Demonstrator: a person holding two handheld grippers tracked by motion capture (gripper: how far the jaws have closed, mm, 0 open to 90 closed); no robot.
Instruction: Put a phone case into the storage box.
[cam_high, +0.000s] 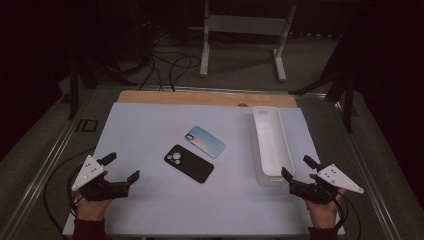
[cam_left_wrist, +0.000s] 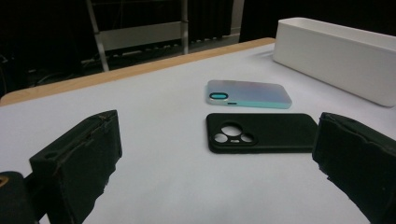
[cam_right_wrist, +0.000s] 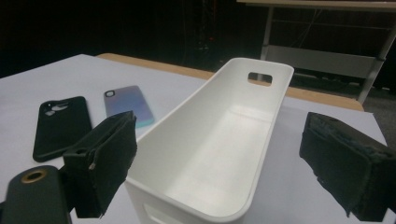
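Observation:
Two phone cases lie side by side in the middle of the white table top: a black case (cam_high: 189, 163) (cam_left_wrist: 261, 133) (cam_right_wrist: 60, 126) and, just beyond it, an iridescent blue-pink case (cam_high: 205, 141) (cam_left_wrist: 249, 94) (cam_right_wrist: 128, 105). A long white bin (cam_high: 270, 145) (cam_left_wrist: 336, 58) (cam_right_wrist: 210, 144) stands empty on the right. My left gripper (cam_high: 121, 167) (cam_left_wrist: 219, 172) rests at the near left, open, jaws pointing at the black case. Near the right front, my right gripper (cam_high: 299, 167) (cam_right_wrist: 229, 163) is open with the bin's near end between its jaws, not touching.
The white sheet (cam_high: 150, 130) covers a wooden table whose far edge (cam_high: 200, 97) shows bare. Cables and a metal stand (cam_high: 245, 30) are on the floor behind. Dark stand legs flank the table at left and right.

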